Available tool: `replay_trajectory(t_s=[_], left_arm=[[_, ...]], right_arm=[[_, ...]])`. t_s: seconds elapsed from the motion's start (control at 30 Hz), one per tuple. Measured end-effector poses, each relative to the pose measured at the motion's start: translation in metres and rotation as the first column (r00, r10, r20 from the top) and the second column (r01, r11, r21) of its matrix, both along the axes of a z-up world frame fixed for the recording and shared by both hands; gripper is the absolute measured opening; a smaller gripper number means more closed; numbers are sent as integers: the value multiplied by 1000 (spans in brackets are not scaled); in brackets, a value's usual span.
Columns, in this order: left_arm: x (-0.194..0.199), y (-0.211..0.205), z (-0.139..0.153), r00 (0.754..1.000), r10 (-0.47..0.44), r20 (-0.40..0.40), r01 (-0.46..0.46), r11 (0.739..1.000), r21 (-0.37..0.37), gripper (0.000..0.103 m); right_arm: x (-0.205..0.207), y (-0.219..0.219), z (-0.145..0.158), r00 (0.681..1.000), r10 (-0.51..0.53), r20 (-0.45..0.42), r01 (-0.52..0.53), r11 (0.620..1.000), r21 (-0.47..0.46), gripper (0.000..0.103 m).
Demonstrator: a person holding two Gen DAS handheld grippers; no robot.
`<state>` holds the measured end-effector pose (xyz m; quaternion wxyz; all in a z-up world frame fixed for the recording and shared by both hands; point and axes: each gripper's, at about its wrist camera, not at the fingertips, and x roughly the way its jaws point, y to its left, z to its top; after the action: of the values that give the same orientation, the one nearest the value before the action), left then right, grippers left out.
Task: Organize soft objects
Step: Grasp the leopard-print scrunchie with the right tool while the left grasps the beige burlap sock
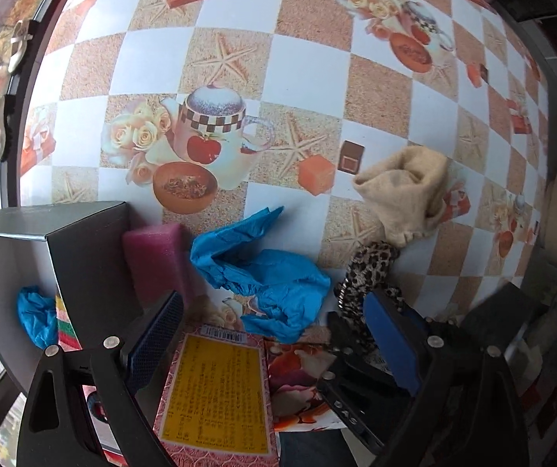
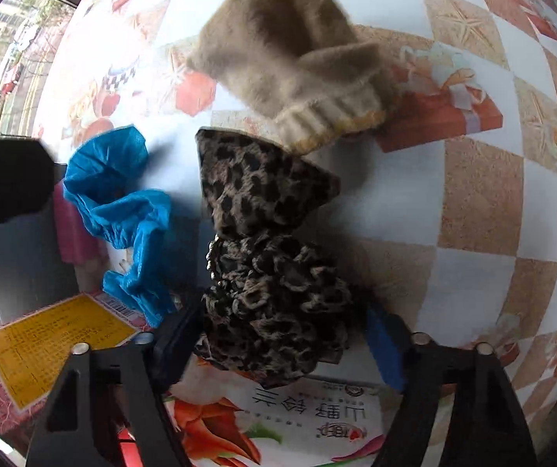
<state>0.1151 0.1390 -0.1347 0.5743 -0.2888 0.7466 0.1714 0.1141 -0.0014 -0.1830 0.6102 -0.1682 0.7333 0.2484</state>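
A leopard-print cloth (image 2: pixel 270 241) lies bunched between the wide-apart fingers of my right gripper (image 2: pixel 278 338), not clamped. It also shows in the left wrist view (image 1: pixel 368 272). A beige knit sock (image 2: pixel 298 62) lies just beyond it, also in the left view (image 1: pixel 403 190). A crumpled blue plastic cover (image 1: pixel 263 272) lies ahead of my left gripper (image 1: pixel 274 346), which is open and empty; it shows in the right view too (image 2: pixel 122 210). A pink sponge (image 1: pixel 157 260) leans against a grey box (image 1: pixel 83 257) holding another blue cover (image 1: pixel 35 315) and a striped cloth (image 1: pixel 66 327).
A red and yellow flat packet (image 1: pixel 212 397) and a flowered packet (image 2: pixel 278 420) lie under the grippers. The table has a checkered printed cover (image 1: pixel 317 78). A window frame (image 1: pixel 9 89) runs along the left table edge.
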Motion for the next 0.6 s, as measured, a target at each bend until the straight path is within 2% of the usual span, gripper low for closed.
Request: replay_trajectory(t_s=[0.07, 0.1, 0.23, 0.4, 0.5, 0.6], left_arm=[[3, -1, -6, 1000, -4, -17, 4, 1000, 9, 95], [4, -1, -8, 1000, -3, -25, 3, 1000, 9, 95], [16, -13, -9, 999, -32, -12, 32, 999, 35, 95], [45, -37, -4, 994, -62, 85, 55, 996, 74, 95], [62, -50, -8, 990, -34, 135, 24, 997, 77, 95], [74, -55, -20, 986, 35, 165, -47, 996, 73, 95]], right_arm=[[1, -4, 2, 999, 30, 18, -30, 1000, 6, 45], [4, -8, 3, 999, 31, 16, -31, 999, 19, 43], [17, -40, 1, 997, -54, -51, 58, 995, 82, 40], [33, -91, 4, 987, -150, -59, 156, 983, 95, 40], [39, -115, 6, 979, -195, -64, 201, 975, 93, 40], [42, -137, 7, 971, -229, -70, 235, 967, 95, 40]])
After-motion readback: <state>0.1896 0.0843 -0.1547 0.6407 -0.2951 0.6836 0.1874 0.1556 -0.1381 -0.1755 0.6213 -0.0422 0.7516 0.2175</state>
